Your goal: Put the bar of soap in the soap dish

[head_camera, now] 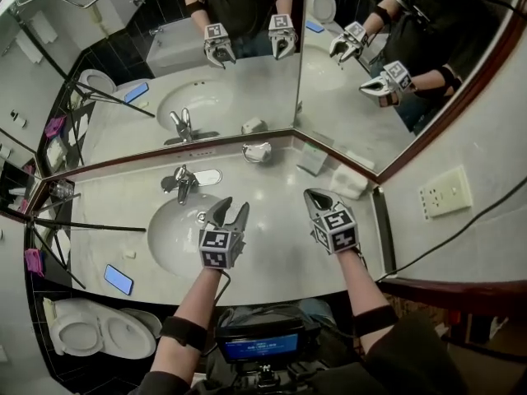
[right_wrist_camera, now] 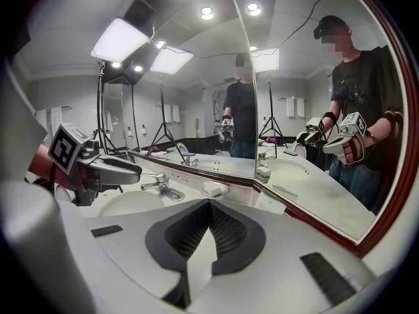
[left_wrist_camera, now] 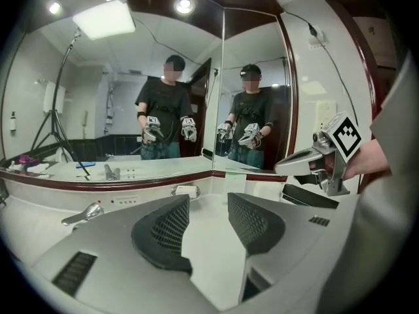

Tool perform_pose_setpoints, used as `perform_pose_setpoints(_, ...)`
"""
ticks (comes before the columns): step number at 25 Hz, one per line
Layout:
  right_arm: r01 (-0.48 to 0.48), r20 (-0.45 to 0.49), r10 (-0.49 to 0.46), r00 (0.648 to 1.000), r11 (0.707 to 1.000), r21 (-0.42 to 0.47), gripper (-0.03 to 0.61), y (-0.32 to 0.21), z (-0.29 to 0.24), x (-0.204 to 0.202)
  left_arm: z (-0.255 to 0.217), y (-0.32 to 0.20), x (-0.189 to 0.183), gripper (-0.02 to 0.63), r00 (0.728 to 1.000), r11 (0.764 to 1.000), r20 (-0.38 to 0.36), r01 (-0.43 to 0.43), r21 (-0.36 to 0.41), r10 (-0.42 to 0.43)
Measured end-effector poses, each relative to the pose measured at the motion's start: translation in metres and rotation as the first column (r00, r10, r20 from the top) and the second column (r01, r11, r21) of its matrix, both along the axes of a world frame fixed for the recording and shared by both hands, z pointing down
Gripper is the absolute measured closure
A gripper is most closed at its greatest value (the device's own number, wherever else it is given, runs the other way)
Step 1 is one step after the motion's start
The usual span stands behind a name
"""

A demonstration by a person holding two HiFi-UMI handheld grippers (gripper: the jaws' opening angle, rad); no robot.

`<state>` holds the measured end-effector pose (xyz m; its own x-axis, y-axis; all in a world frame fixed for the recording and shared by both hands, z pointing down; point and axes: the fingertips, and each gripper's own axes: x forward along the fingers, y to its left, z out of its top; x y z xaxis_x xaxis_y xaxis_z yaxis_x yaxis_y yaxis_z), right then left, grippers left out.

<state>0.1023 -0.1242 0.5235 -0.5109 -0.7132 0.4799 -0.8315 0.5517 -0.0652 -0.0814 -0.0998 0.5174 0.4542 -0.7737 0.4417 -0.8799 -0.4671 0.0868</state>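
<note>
The left claw (head_camera: 234, 207) stands partly open with nothing between its pads. It hovers over the table (head_camera: 280, 266), on the near side of the soap dish (right_wrist_camera: 227, 189) and a little to its left, well apart from it. The right claw (head_camera: 317, 197) has its jaws pressed together and is empty. It hangs on the near side of the dish too, off to its right.

The bar of soap (right_wrist_camera: 213, 188), white, lies in the dish, which sits at the back of the table against the mirror corner. The faucet (head_camera: 183, 181) stands left of the dish, with the sink (head_camera: 169, 241) nearer the person than the dish and to its left. A folded white towel (head_camera: 350, 182) lies right of the dish. A blue phone (head_camera: 118, 279) lies far left of the dish, near the table's front edge.
</note>
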Motion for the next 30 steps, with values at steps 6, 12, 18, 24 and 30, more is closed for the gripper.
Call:
perform_pose_setpoints(6, 0.023, -0.054, -0.024, 0.998, 1.0, -0.021, 0.558, -0.035, 0.018, -0.01, 0.026, -0.049, 0.027, 0.295, 0.998, 0.997, 0.033, -0.054, -0.061, 0.056)
perform_pose_setpoints(12, 0.043, -0.083, -0.046, 0.996, 0.998, -0.04, 0.558, -0.063, 0.04, -0.024, 0.058, -0.102, 0.04, 0.185, 0.996, 0.992, 0.069, -0.042, -0.118, 0.05)
perform_pose_setpoints(18, 0.025, -0.108, -0.03, 0.994, 0.999, -0.045, 0.558, -0.101, 0.067, -0.027, 0.091, -0.154, 0.045, 0.132, 0.995, 0.987, 0.09, -0.03, -0.158, 0.045)
perform_pose_setpoints(24, 0.021, -0.102, -0.027, 0.994, 0.998, -0.067, 0.558, -0.12, 0.082, -0.025, 0.124, -0.187, 0.05, 0.132, 0.991, 0.983, 0.124, -0.03, -0.182, 0.053)
perform_pose_setpoints(30, 0.027, -0.09, -0.035, 0.995, 0.996, -0.084, 0.558, -0.128, 0.094, -0.024, 0.146, -0.206, 0.052, 0.132, 0.988, 0.982, 0.147, -0.027, -0.187, 0.056)
